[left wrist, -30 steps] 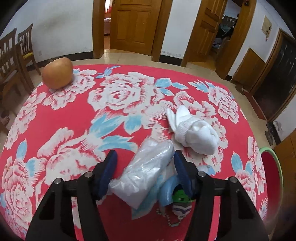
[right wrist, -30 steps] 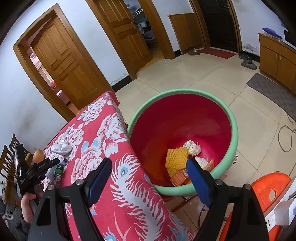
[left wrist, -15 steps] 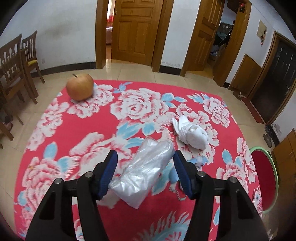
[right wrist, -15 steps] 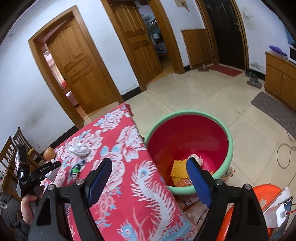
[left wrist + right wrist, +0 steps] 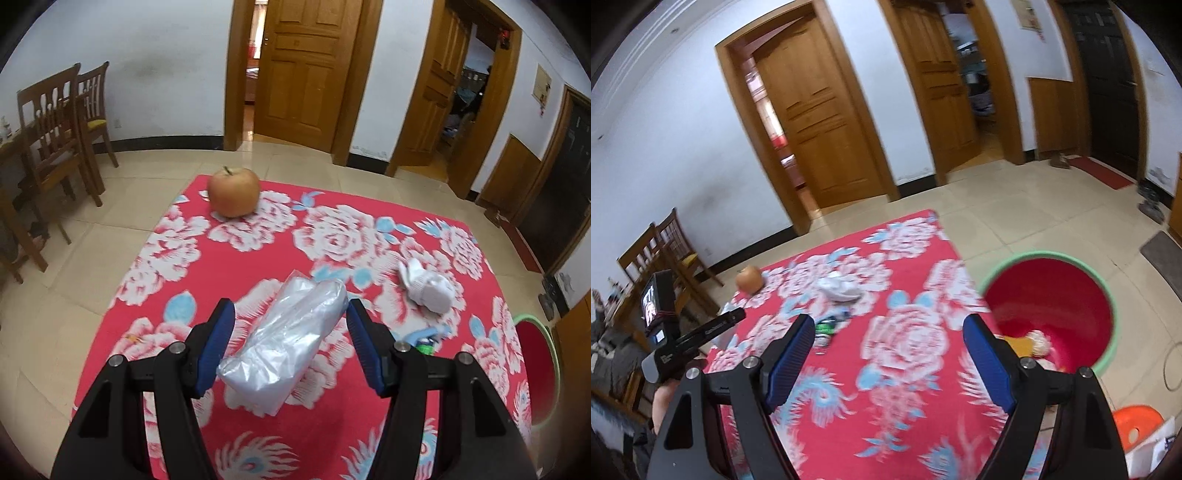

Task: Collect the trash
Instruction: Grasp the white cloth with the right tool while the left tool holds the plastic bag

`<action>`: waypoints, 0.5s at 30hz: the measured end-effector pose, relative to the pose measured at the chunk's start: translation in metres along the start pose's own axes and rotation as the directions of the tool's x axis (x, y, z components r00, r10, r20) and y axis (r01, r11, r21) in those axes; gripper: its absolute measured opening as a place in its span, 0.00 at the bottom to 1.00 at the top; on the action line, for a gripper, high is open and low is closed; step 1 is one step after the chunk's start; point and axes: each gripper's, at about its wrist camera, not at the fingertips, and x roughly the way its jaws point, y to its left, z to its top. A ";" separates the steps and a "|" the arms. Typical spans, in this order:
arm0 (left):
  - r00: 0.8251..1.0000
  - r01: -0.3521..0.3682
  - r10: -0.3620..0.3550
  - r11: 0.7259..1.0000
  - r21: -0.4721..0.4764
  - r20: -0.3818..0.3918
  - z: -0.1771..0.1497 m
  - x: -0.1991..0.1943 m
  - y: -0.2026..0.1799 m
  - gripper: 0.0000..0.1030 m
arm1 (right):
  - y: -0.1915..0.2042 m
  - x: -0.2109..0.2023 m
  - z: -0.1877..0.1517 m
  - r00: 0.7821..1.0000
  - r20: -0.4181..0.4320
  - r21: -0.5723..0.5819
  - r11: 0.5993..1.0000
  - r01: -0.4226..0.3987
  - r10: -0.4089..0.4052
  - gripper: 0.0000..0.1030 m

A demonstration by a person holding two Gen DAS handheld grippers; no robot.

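Observation:
My left gripper [image 5: 289,308] is shut on a crumpled clear plastic bag [image 5: 284,343], which hangs above the red flowered tablecloth [image 5: 332,206]. On the cloth lie a white crumpled wad [image 5: 430,286], a small green and blue bottle [image 5: 424,338] and an apple [image 5: 233,192]. My right gripper [image 5: 889,325] stands open with nothing between its fingers, above the near part of the table. A red basin with a green rim [image 5: 1049,295] stands on the floor to the table's right, with a white wad [image 5: 1039,341] and yellow foam net inside.
The basin's rim [image 5: 535,317] shows at the right edge of the left wrist view. Wooden chairs [image 5: 62,122] stand at the far left. An orange stool [image 5: 1137,424] is beside the basin. A hand [image 5: 663,398] holds the left gripper's handle.
Both grippers have risen and drawn back, so the table looks smaller. The plastic bag has come up with the left gripper. The right view has swung from the basin toward the table.

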 end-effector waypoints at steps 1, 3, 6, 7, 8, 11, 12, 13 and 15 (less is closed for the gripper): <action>1.000 -0.012 0.012 1.000 -0.004 0.003 0.001 0.001 0.003 0.61 | 0.008 0.007 0.002 1.000 -0.005 -0.012 1.000 -0.008 0.008 0.82; 0.999 -0.040 0.040 0.999 -0.003 0.014 0.002 0.005 0.006 0.61 | 0.021 0.020 0.003 1.000 -0.018 -0.032 0.999 -0.020 0.020 0.82; 1.000 -0.027 0.027 0.999 -0.019 -0.001 -0.001 0.016 0.011 0.61 | 0.037 0.044 0.004 0.998 -0.045 -0.054 0.998 -0.044 0.042 0.82; 1.000 -0.021 0.021 0.999 -0.025 -0.008 -0.003 0.019 0.013 0.61 | 0.042 0.054 0.004 0.998 -0.051 -0.063 0.997 -0.044 0.040 0.82; 1.000 -0.019 0.018 0.999 -0.028 -0.016 -0.005 0.024 0.013 0.61 | 0.046 0.063 0.004 0.998 -0.056 -0.074 0.997 -0.038 0.033 0.82; 1.000 -0.017 0.016 0.999 -0.028 -0.024 -0.010 0.032 0.014 0.61 | 0.054 0.085 0.003 0.996 -0.086 -0.087 0.996 -0.028 0.020 0.82; 1.000 -0.011 0.011 1.000 -0.029 -0.028 -0.011 0.034 0.014 0.61 | 0.056 0.094 0.003 0.995 -0.101 -0.091 0.995 -0.032 0.022 0.81; 1.000 -0.002 0.001 1.000 -0.030 -0.030 -0.012 0.037 0.015 0.61 | 0.058 0.105 0.003 0.993 -0.115 -0.098 0.995 -0.030 0.019 0.80; 0.999 0.012 -0.013 0.999 -0.029 -0.034 -0.013 0.041 0.015 0.61 | 0.059 0.119 0.004 0.991 -0.131 -0.107 0.994 -0.025 0.011 0.80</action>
